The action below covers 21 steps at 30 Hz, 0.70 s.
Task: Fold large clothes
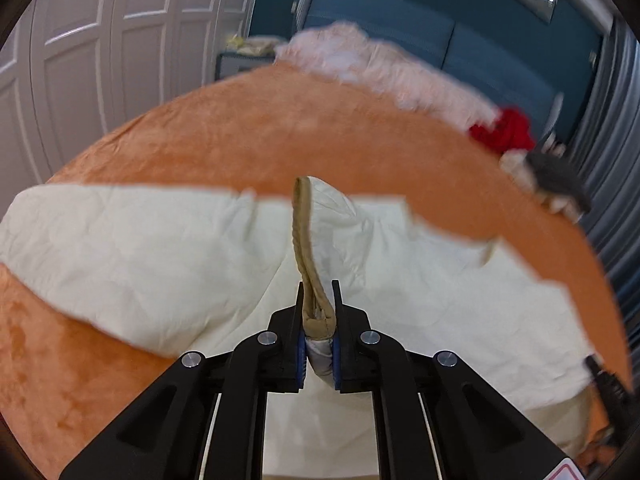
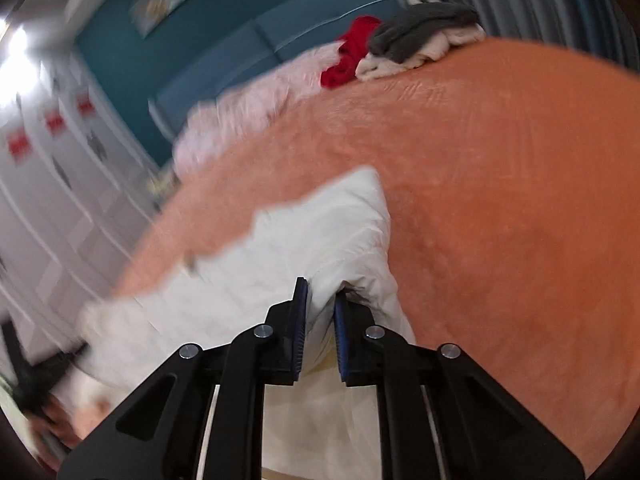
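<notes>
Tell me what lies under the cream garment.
An orange bedspread shows all around the cream garment, which is spread on it. Whatever lies directly beneath the cloth is covered.

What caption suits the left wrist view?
Left tool pinches the cream garment's tan hem above an orange bedspread.

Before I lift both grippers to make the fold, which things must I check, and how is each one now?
1. Left gripper shut on the tan collar band of the cream garment: ok.
2. Right gripper shut on a fold of the cream garment: ok.
3. How deep the cloth sits in the right gripper: cannot tell, the picture is blurred.
4. Garment lying flat on the orange bedspread: not ok, it is wrinkled and bunched near both grippers.
5. Bedspread beyond the garment free for the fold: ok; the red cloth and grey clothes lie far off at the bed's far edge.
</notes>
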{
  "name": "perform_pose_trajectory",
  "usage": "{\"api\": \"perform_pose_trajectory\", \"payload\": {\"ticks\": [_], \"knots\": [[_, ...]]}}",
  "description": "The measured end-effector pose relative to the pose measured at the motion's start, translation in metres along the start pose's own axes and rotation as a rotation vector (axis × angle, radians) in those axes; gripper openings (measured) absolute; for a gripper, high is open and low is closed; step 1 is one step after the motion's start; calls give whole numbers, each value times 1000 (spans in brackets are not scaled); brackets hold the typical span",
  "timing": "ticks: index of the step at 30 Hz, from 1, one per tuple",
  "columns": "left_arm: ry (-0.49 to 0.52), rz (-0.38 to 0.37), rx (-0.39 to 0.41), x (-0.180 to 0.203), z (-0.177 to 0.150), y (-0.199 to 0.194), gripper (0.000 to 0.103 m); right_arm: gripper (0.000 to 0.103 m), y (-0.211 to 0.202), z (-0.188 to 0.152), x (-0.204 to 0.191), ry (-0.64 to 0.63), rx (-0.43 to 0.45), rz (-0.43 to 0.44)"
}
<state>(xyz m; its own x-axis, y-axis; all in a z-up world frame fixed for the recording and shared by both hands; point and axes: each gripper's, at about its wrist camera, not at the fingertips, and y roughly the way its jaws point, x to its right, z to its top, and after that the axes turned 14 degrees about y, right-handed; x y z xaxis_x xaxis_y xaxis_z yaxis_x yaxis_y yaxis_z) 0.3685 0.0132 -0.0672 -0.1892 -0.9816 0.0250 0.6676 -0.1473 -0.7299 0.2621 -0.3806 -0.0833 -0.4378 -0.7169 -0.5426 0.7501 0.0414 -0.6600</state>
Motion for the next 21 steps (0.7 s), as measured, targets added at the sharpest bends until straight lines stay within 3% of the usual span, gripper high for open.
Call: {"api": "perform_pose_trajectory", "payload": {"ticks": [4, 10, 14, 17, 21], "knots": [[34, 41, -107, 3, -41, 39, 7, 12, 23, -14, 10, -39, -48, -89], [66, 89, -72, 6, -61, 48, 11, 14, 36, -26, 10, -93, -40, -157], [47, 76, -64, 5, -62, 46, 14, 20, 34, -28, 10, -94, -39, -170], [17, 56, -71, -1, -55, 32, 22, 34, 14, -31, 12, -75, -33, -202], [22, 74, -33, -10, -48, -9, 28, 36, -36, -36, 1, -123, 60, -199]]}}
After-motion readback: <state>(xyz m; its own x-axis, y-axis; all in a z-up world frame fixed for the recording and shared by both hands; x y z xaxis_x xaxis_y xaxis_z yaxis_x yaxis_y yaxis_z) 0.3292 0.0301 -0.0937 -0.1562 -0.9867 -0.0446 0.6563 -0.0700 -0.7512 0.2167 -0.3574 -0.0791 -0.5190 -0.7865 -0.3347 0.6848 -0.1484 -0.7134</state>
